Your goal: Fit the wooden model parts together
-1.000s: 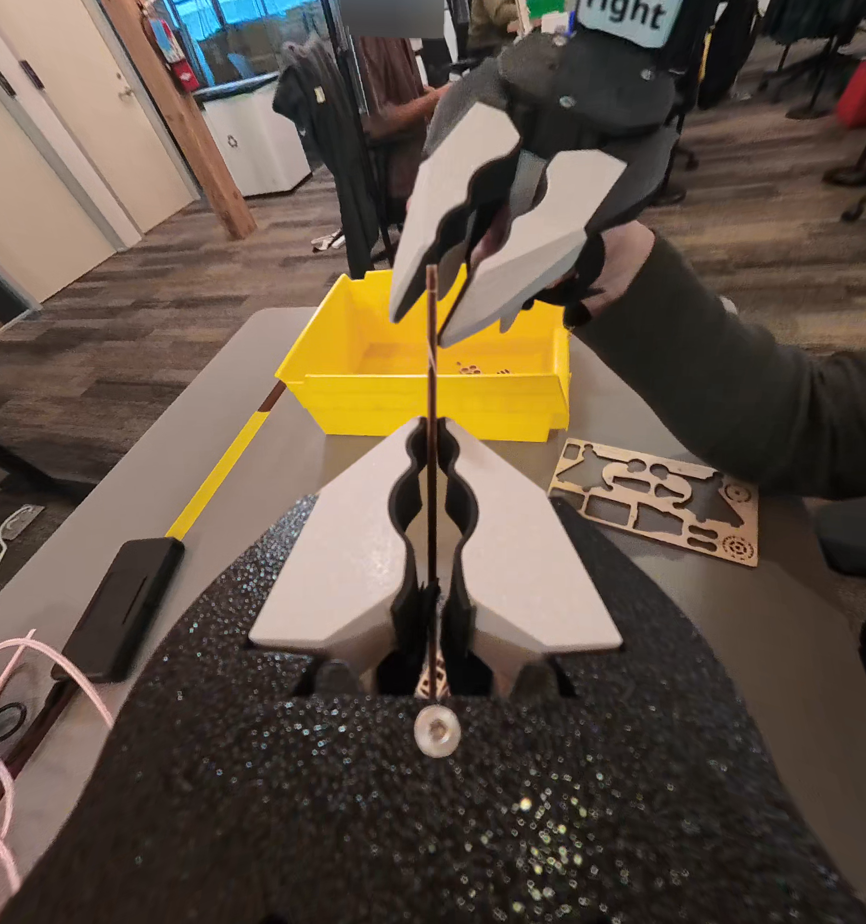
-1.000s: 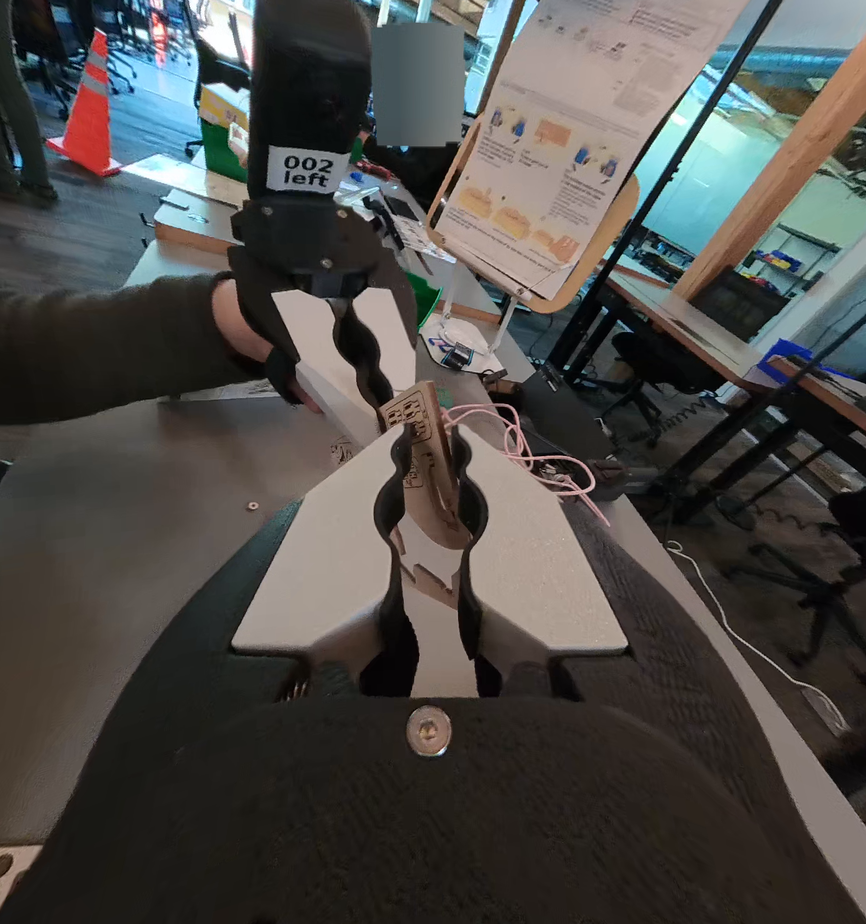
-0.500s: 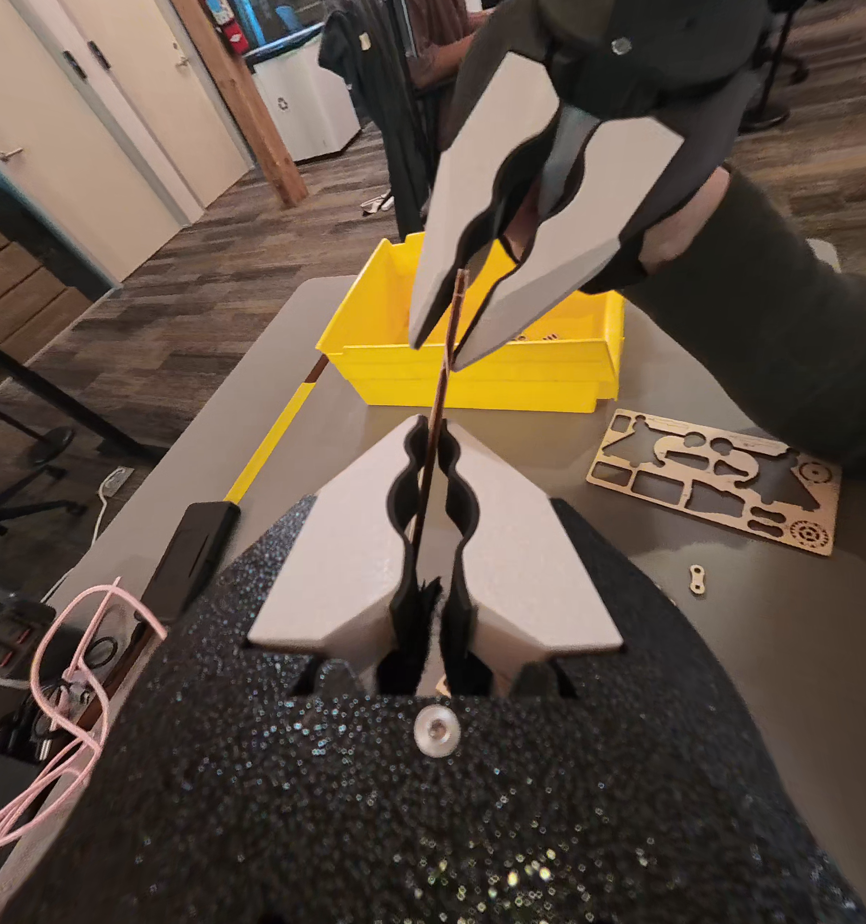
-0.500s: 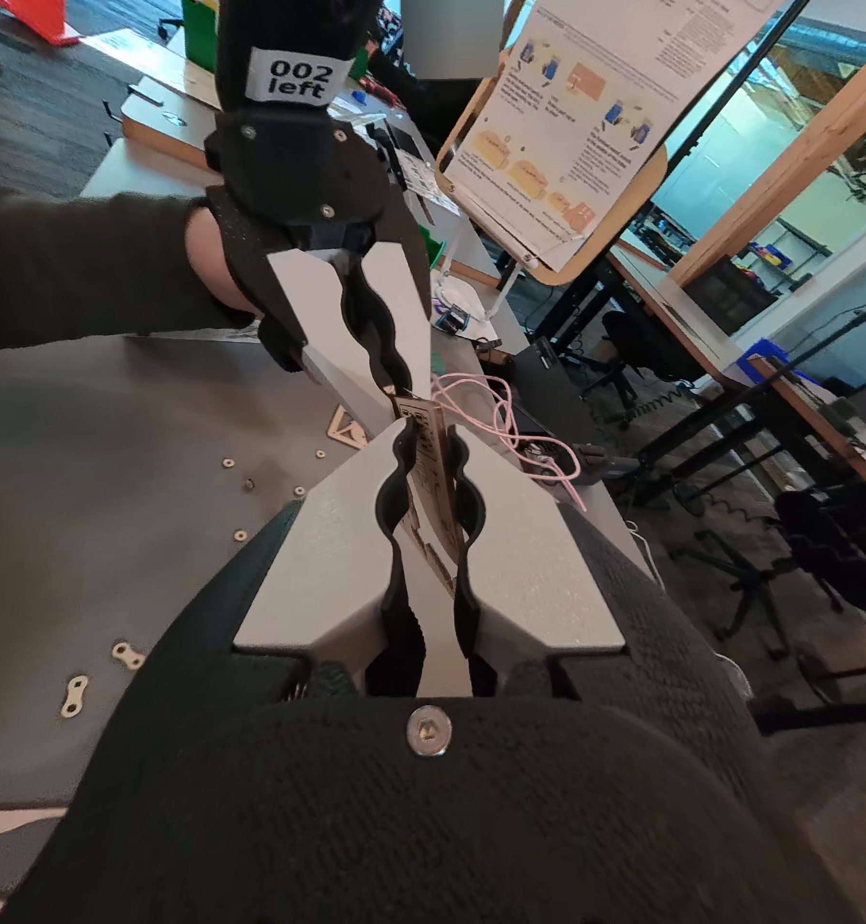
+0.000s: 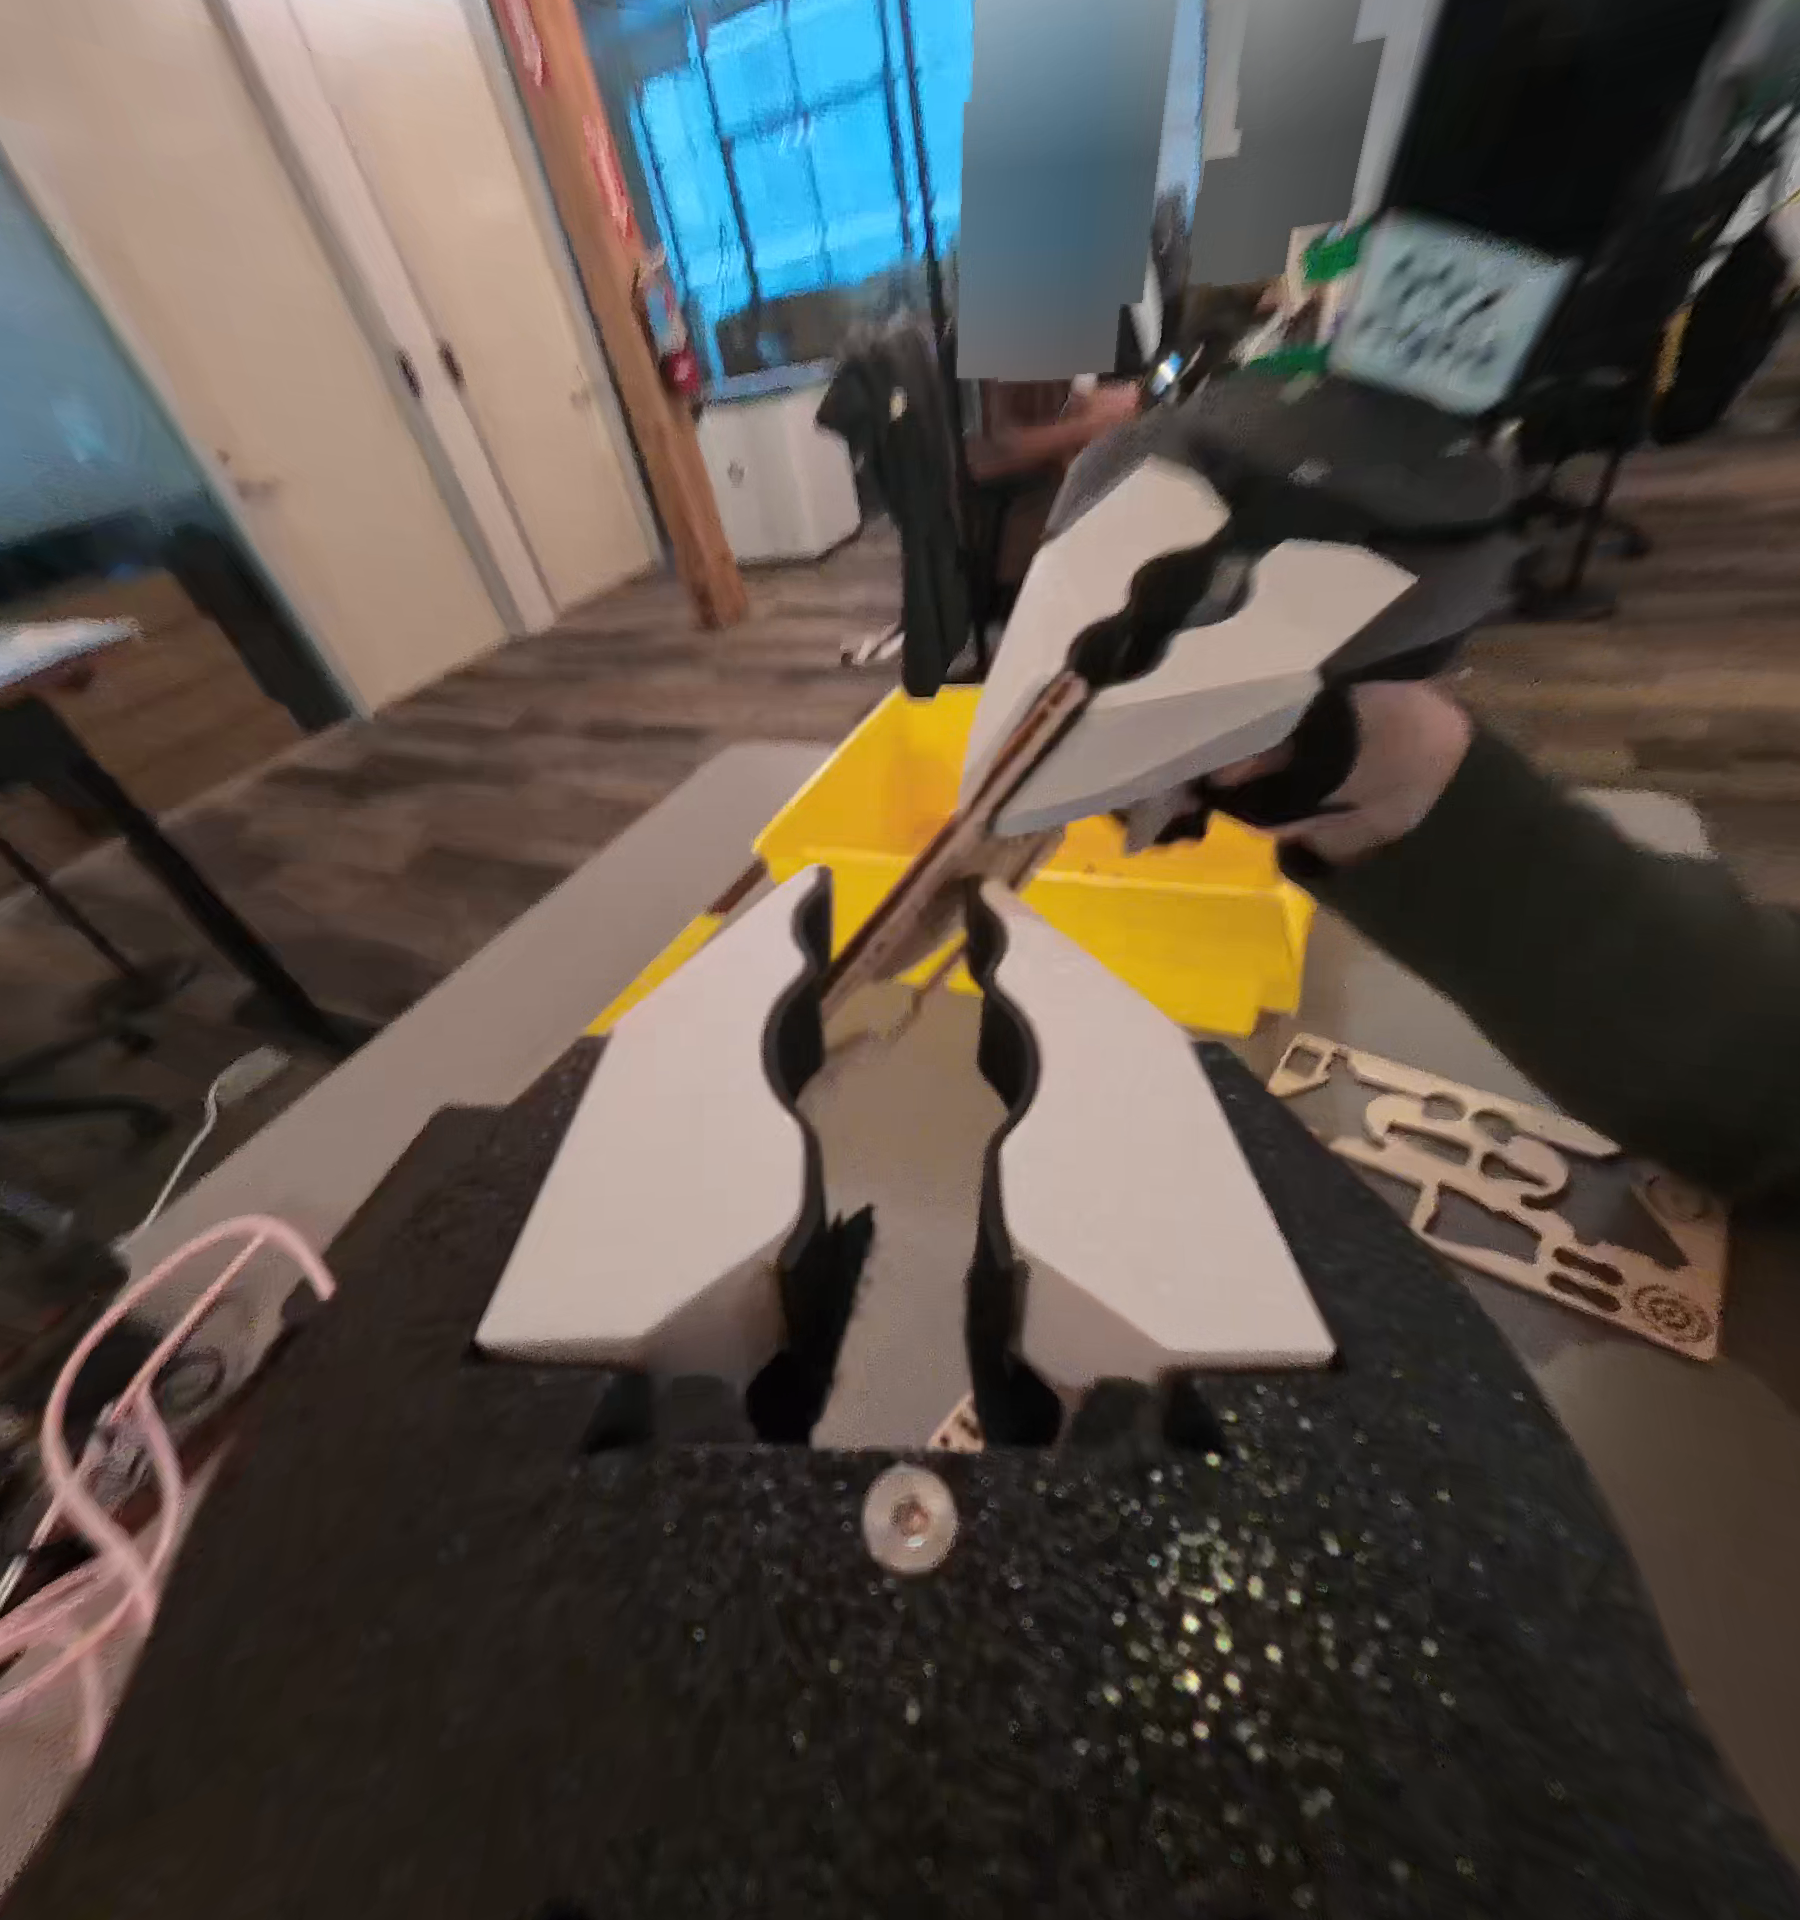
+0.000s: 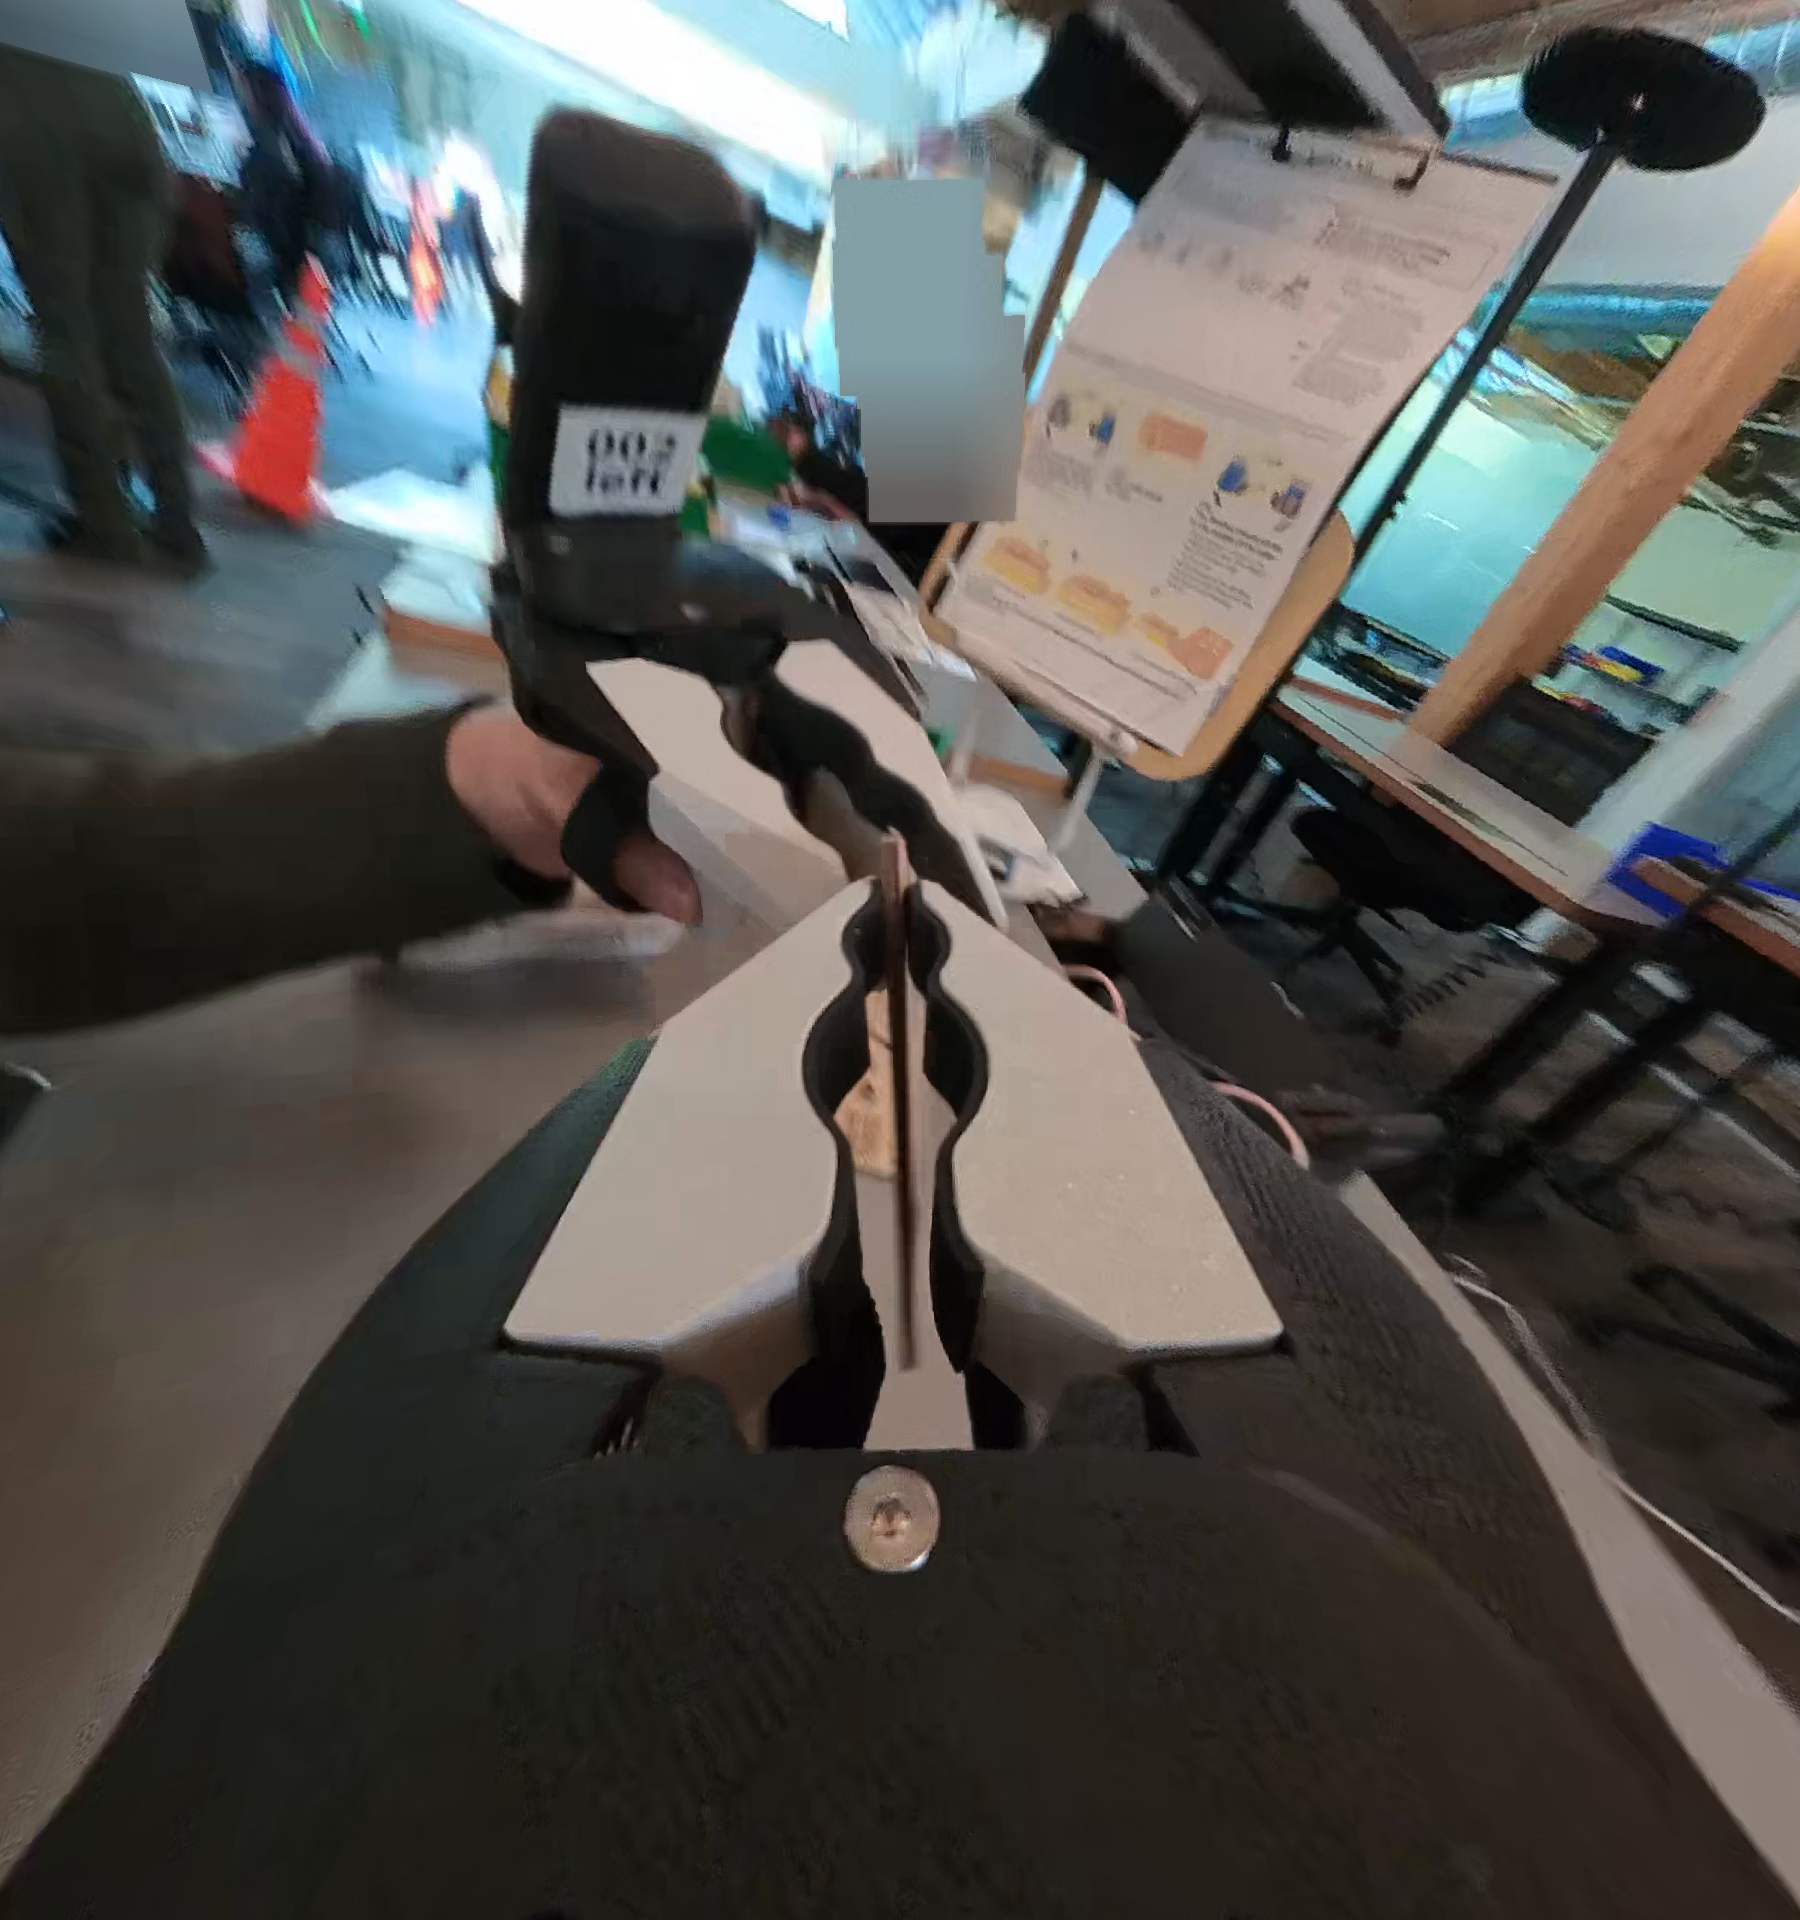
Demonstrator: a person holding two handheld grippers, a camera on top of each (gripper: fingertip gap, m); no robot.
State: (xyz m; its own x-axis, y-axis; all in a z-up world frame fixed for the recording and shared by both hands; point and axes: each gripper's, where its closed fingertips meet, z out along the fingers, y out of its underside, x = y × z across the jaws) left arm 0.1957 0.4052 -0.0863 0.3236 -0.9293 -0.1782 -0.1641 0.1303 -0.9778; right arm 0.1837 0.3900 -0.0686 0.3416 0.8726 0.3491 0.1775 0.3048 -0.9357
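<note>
my right gripper (image 6: pixel 891 914) pinches the thin wooden piece (image 6: pixel 898 1091) edge-on.
my left gripper (image 5: pixel 896 904) stands spread, its wavy grey fingers (image 5: pixel 688 1122) empty; the flat plywood slants toward one o'clock above the yellow bin (image 5: pixel 1135 914).

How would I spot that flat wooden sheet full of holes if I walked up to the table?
Start at the yellow bin on the grey table. Just right of it, nearer the camera, the thin wooden sheet lies flat on the tabletop. Unlike the solid bin, it is pale plywood riddled with cut-out shapes.
</note>
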